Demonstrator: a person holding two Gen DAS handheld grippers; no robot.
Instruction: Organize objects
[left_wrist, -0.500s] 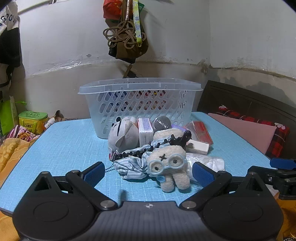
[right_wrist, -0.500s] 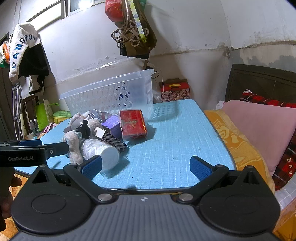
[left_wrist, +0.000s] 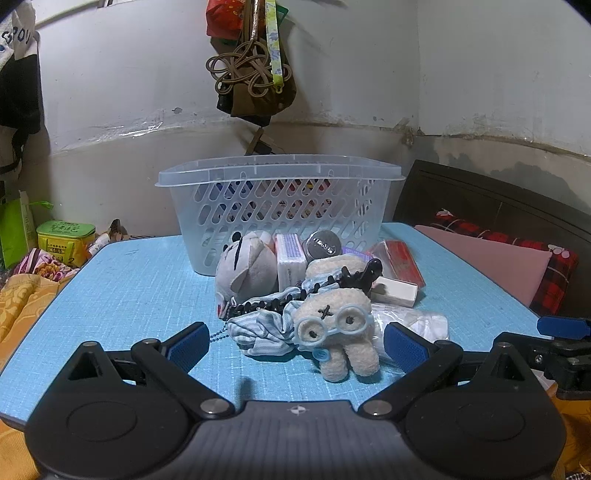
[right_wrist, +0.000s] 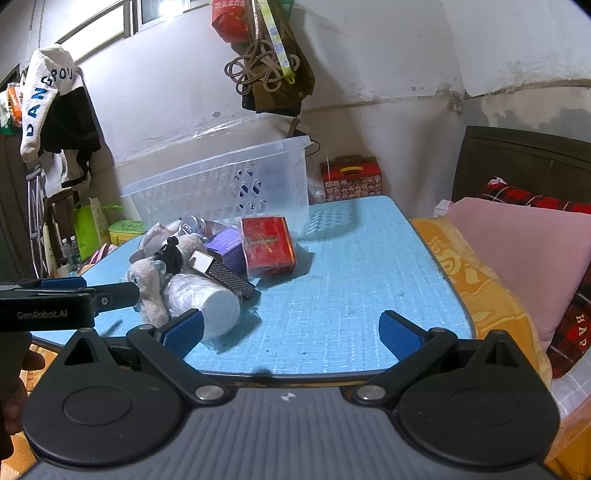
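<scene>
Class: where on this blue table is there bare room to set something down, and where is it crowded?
Bare: the blue table right of the red box toward the bed, and its left part beside the basket. Crowded: the toy pile around the plush with glasses.

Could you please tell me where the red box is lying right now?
In the right wrist view the red box lies flat on the blue table, left of centre, just before the white basket and beside a purple box.

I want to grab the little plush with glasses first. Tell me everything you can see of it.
The beige plush looks fleecy, with light blue plastic glasses, a stitched black cross, a blue button and stubby legs. It lies face-up at the pile's near edge on the blue table, against the striped blue cloth and a black beaded strand.
</scene>
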